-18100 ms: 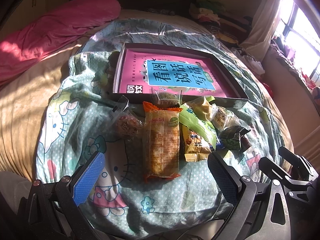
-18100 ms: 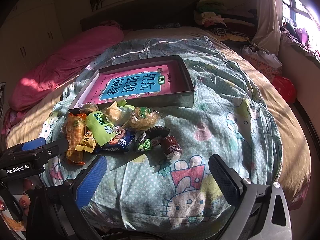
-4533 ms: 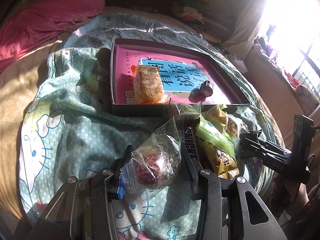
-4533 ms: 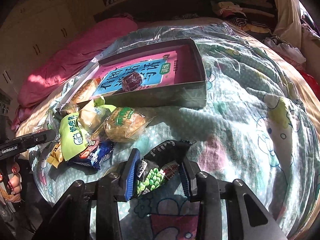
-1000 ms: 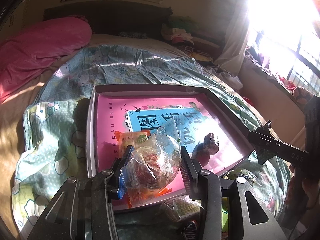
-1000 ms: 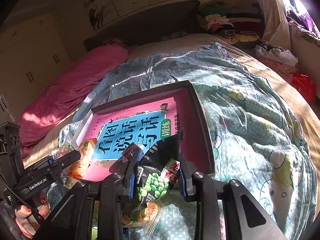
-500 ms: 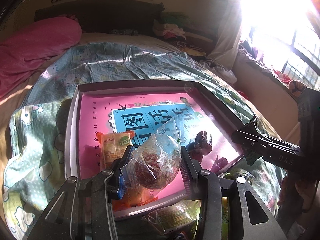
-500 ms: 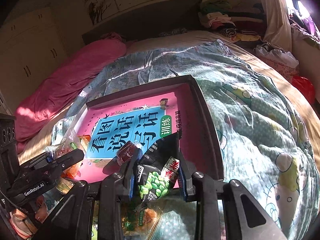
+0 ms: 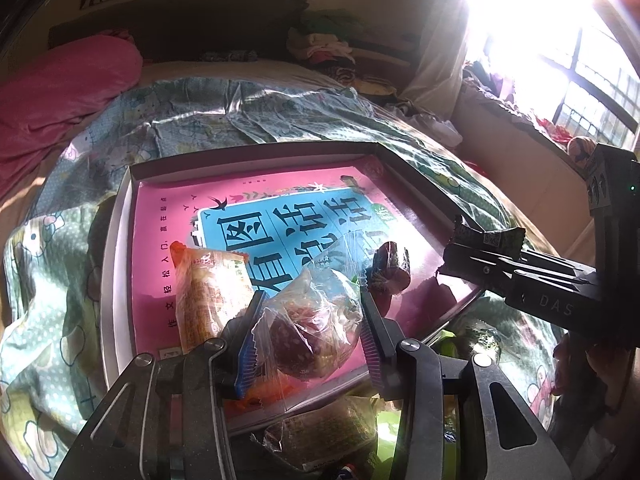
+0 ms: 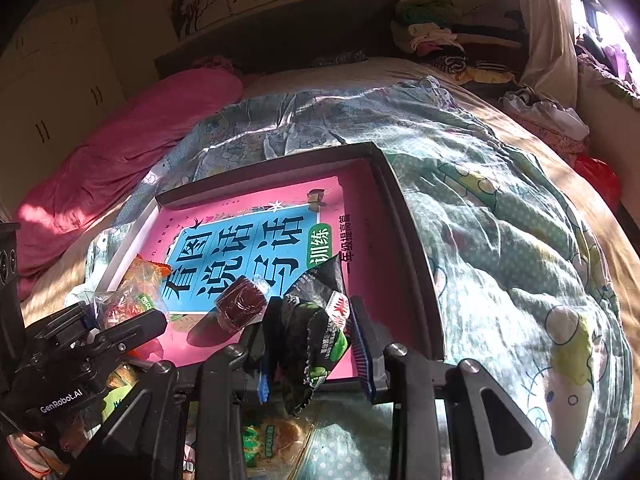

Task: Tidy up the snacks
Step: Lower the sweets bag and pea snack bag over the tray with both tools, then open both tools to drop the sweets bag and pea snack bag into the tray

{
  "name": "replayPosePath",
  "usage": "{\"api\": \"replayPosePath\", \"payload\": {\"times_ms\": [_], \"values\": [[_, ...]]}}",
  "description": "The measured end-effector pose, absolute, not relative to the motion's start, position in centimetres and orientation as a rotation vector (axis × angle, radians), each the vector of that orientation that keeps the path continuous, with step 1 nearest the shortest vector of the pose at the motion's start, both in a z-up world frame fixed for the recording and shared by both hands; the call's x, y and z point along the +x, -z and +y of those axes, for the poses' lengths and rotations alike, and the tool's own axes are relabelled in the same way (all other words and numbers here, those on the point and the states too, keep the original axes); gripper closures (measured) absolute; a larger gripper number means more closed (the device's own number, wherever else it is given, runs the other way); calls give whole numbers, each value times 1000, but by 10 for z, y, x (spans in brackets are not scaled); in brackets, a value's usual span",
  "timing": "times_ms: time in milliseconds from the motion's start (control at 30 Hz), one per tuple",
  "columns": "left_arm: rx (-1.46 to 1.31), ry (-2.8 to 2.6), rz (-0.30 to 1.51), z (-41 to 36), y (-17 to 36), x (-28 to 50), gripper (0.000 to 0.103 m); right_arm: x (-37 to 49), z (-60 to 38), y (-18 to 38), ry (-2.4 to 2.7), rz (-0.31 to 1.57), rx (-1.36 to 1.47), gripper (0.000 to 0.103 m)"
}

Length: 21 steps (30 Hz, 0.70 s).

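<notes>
Left tool (image 9: 308, 328) clamps crinkled clear bag (image 9: 316, 320) holding reddish-brown pastry.

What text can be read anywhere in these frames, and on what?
"看图说话写话": blue panel of the pink book in the tray.
"训练": green badge on that book.
"一年级提高篇": beside the badge.
"GenRobot.AI": left gripper body.
"DAS": right gripper body.
Snack wrapper print: too small or crumpled to read.

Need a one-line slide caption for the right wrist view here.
Right gripper holds a black pea snack bag above the near edge of the box, where an orange packet and dark red candy lie.
</notes>
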<state>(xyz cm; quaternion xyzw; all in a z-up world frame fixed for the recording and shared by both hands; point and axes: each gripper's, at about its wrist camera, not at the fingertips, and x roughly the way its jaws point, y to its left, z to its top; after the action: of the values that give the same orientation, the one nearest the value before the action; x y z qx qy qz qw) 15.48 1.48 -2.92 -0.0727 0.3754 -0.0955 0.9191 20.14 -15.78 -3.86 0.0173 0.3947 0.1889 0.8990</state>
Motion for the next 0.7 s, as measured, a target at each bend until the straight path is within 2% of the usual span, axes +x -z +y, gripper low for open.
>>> {"api": "replayPosePath", "payload": {"times_ms": [300,433,700], "values": [[-137,200,783,13,30,155,57,198,-169,30,-358,804,49,68],[-138,204,794,13,32,155,57,193,-175,24,-346,788,53,63],[-147,205,799,15,32,154,57,185,-185,18,-348,785,62,62]]}}
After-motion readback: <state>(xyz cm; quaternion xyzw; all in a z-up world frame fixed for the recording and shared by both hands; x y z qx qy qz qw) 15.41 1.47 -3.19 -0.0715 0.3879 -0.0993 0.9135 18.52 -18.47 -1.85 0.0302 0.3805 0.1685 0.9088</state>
